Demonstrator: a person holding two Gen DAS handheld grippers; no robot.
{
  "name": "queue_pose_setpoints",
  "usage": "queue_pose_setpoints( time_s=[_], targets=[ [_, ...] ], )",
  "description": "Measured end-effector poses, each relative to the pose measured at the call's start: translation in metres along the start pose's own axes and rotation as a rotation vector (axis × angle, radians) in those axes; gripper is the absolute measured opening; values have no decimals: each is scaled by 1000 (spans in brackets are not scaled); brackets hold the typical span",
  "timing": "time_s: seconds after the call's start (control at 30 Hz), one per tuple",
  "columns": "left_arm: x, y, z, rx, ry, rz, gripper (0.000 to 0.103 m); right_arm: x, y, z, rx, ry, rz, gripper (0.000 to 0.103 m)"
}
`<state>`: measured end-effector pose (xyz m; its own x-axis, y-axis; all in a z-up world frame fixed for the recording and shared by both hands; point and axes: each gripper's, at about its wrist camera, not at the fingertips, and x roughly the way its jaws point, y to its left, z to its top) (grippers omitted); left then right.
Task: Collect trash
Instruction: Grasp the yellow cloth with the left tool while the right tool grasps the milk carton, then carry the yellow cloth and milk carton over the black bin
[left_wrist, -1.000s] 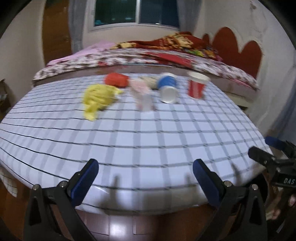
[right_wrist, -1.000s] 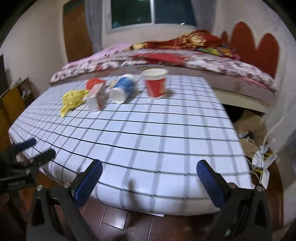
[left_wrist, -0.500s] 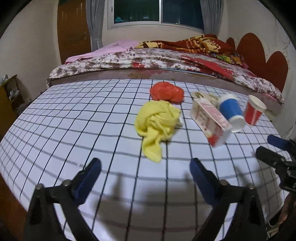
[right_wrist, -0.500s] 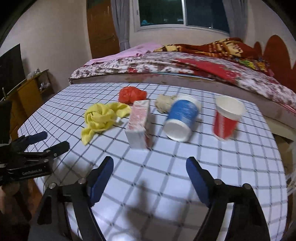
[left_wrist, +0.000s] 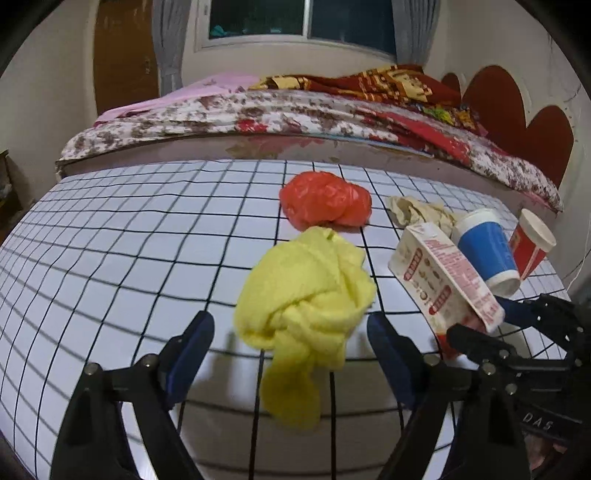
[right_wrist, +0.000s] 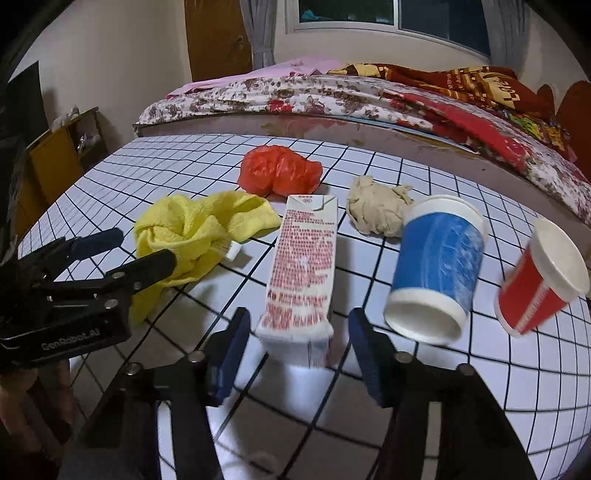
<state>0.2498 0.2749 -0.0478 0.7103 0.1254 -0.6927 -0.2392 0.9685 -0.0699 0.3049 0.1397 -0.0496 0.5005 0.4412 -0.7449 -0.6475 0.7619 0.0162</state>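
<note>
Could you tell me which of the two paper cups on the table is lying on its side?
The blue cup lies tipped over, its open mouth facing the camera; the red cup beside it stands upright.

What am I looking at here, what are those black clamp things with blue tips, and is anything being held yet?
They are hand-held grippers, one per hand, each carrying a camera looking along its fingers. The left gripper straddles a yellow cloth; the right gripper straddles a milk carton. Both have just been closing, but neither grips yet. Also on the checked table: a red plastic bag, a beige paper wad, a tipped blue cup and a red cup.
</note>
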Motion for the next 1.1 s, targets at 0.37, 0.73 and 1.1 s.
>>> queue_pose_setpoints(
  time_s=[0.37,0.73,1.1],
  targets=[
    [23,-1,7,2,61,-74,42,6,-7,2,12,-5,6,37],
    [-27,-10,-12,47,-23,-74,38,-41,-8,-10,31,-101,30,37],
    [-89,-56,-39,73,-99,-114,38,-125,-35,-58,102,-199,15,37]
  ],
)
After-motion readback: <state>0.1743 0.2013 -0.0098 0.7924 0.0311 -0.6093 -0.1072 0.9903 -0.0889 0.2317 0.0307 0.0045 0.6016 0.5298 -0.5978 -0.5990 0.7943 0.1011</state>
